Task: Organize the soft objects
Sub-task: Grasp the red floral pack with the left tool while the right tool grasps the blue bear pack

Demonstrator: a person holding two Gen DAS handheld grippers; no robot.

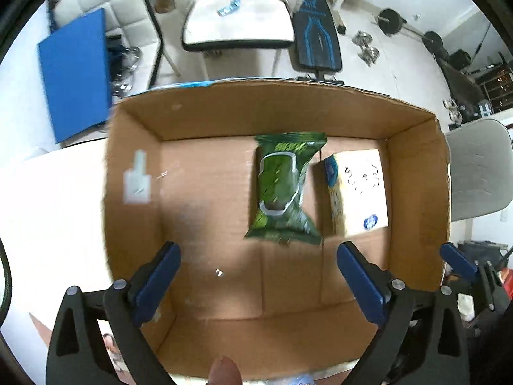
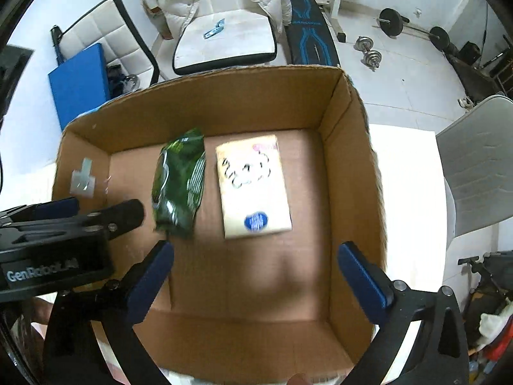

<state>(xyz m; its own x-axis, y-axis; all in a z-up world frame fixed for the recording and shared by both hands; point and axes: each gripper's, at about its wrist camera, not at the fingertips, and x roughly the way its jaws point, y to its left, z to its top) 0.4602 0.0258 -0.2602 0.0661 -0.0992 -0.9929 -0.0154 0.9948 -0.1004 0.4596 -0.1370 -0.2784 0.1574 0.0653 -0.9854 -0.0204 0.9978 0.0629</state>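
Observation:
An open cardboard box (image 1: 134, 147) (image 2: 349, 147) sits on a white table. On its floor lie a green wipes pack (image 1: 283, 189) (image 2: 179, 186) and, to its right, a cream tissue pack (image 1: 359, 192) (image 2: 253, 186) with a blue logo. My left gripper (image 1: 256, 276) is open and empty above the box's near half. My right gripper (image 2: 256, 276) is open and empty above the box, in front of the cream pack. The left gripper's body (image 2: 64, 224) shows at the left of the right wrist view.
A white table (image 1: 48, 208) carries the box. Beyond it stand white chairs (image 2: 224, 41), a blue mat (image 1: 73, 73), a weight bench (image 1: 317, 38) and dumbbells (image 2: 368, 51) on the floor. A grey chair (image 2: 477, 160) stands at the right.

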